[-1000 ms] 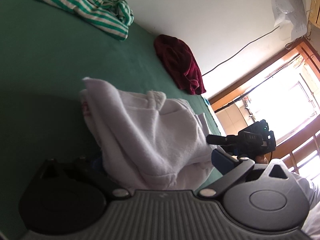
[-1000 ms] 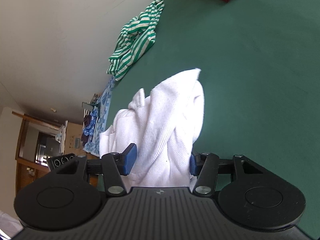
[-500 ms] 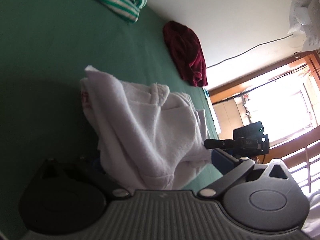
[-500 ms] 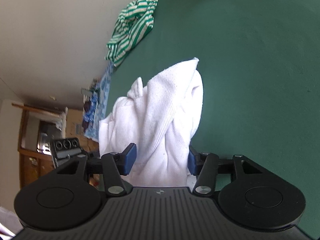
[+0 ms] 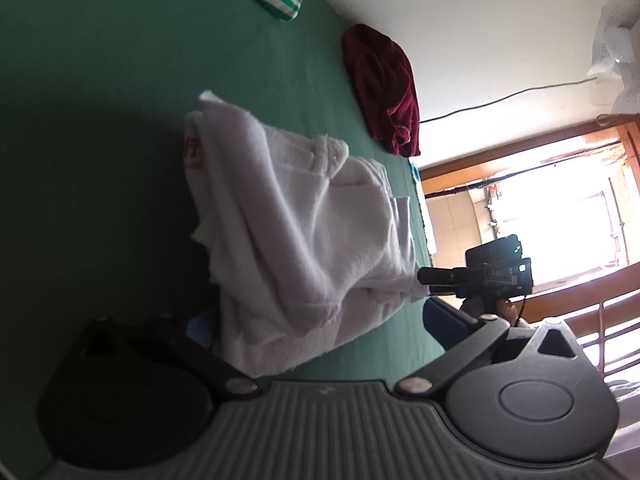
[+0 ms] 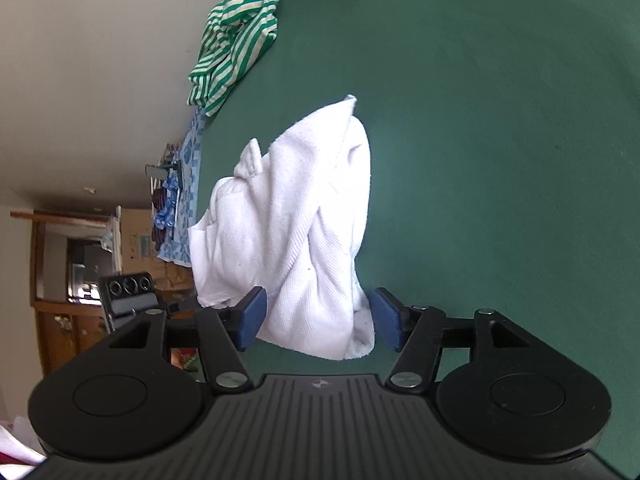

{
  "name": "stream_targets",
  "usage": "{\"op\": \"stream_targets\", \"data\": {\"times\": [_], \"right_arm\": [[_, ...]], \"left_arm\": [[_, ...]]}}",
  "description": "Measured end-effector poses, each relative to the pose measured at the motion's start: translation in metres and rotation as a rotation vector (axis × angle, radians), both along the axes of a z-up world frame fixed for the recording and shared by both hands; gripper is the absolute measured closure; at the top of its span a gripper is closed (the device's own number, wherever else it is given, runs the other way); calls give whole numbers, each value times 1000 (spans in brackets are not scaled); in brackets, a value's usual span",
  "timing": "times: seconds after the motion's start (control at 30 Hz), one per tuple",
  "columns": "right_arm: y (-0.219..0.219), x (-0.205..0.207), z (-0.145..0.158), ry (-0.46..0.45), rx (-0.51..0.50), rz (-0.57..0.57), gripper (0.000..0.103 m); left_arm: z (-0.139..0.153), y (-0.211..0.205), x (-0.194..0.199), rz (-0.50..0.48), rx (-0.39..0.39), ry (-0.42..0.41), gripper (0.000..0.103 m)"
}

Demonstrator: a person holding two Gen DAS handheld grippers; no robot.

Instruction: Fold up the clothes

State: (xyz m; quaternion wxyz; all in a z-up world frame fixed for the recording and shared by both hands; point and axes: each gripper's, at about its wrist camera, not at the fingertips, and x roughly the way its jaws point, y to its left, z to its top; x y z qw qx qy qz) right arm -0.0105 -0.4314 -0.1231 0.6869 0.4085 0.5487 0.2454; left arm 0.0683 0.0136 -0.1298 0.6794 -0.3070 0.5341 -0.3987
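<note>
Each hand-held gripper (image 6: 316, 318): black ribbed housing, round side discs, silver screws, black linkage arms, blue finger pads (image 6: 250, 318).

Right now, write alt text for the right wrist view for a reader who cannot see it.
A bunched white garment lies on a green surface, its near end between the open blue-padded fingers of the right gripper. A green-and-white striped garment lies crumpled farther back by a pale wall.
</note>
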Motion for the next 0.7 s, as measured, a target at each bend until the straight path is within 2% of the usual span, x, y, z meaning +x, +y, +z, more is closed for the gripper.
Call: {"op": "stream_targets", "data": {"times": [0.33,0.5,0.6,0.7], "right_arm": [[12,7,-6,7,71,-1,36],[15,6,-2,-10,47,-6,36],[13,1,1,-30,23,-31,36],[9,0,-5,-16,63,-80,36]], "left_arm": [[-1,-10,10,-13,-4,58,1],[-3,-5,13,-16,-7,101,1],[-3,-5,14,3,-8,105,1],[-4,-4,15,21,-8,109,1]]}}
